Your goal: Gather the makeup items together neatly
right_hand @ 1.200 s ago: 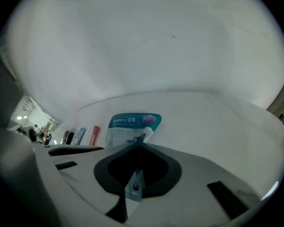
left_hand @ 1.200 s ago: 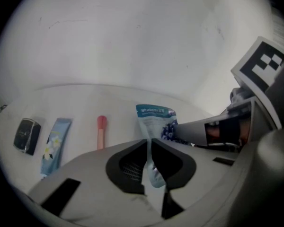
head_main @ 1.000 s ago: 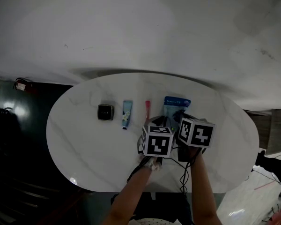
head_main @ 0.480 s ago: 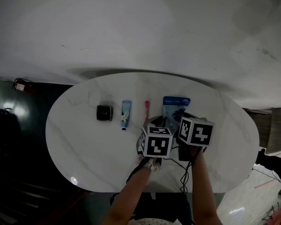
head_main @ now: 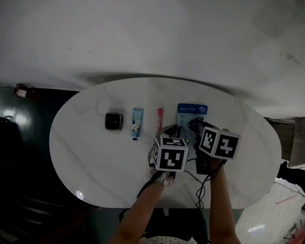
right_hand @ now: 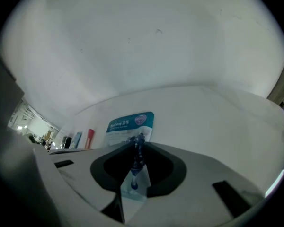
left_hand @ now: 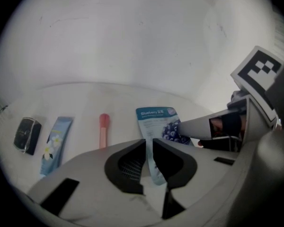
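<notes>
Blueberry sachet (head_main: 189,113) lies flat on the counter (head_main: 91,151), at 3 o'clock of the pink stick (head_main: 159,117). Right claw (right_hand: 136,150) has just been loosening, sachet's 6 o'clock edge between slack jaws: placement looks done; left claw (left_hand: 149,148) barely parted, empty

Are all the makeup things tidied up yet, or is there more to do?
Nearly done, it looks. Done: the black compact, blue tube and pink stick lie in a row on the table. In hand: both claws are at the blueberry sachet. The right claw has just been opening, with the sachet between its jaws. The left claw is open a slit. Left: maybe nudging the sachet closer.
</notes>
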`<state>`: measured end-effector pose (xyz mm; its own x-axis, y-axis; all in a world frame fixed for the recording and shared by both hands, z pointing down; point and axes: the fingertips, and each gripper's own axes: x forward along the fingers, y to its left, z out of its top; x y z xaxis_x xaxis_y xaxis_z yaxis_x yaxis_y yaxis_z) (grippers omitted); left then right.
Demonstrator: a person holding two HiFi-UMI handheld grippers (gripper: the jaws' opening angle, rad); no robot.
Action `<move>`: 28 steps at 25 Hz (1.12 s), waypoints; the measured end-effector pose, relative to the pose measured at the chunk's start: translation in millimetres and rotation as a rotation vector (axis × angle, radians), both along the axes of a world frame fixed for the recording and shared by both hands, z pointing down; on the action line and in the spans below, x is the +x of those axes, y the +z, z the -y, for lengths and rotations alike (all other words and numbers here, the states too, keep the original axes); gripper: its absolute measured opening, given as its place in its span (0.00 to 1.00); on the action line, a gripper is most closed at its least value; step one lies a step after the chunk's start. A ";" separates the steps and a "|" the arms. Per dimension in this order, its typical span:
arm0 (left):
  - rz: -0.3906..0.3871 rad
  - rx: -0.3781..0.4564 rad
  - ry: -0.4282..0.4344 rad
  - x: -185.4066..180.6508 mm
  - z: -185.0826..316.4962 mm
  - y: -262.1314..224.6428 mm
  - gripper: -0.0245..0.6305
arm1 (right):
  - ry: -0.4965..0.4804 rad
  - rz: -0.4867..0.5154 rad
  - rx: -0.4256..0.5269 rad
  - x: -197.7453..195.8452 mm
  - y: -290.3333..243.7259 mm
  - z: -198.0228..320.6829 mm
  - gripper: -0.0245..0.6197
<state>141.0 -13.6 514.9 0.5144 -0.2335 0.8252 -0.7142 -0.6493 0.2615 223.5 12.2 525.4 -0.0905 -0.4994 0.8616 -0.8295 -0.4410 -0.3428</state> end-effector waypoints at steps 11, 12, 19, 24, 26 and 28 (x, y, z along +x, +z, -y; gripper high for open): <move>-0.013 0.021 0.013 2.9 -3.0 -7.8 0.16 | 0.048 -0.025 0.050 9.5 -14.9 -6.4 0.27; -0.015 0.027 0.016 3.6 -3.2 -9.8 0.16 | 0.055 -0.030 0.055 10.8 -17.2 -7.8 0.27; -0.028 0.065 0.027 3.1 -6.1 -24.1 0.16 | 0.101 -0.028 0.082 16.9 -29.8 -21.4 0.27; -0.043 0.092 0.037 -1.8 -9.4 -35.4 0.16 | 0.101 0.010 0.115 9.3 -40.6 -31.3 0.26; -0.054 0.100 0.034 -4.2 -10.8 -40.7 0.16 | 0.093 0.017 0.139 3.3 -46.6 -32.7 0.26; -0.070 0.108 0.024 -7.1 -11.5 -46.9 0.16 | 0.068 0.016 0.169 -4.6 -54.3 -31.6 0.25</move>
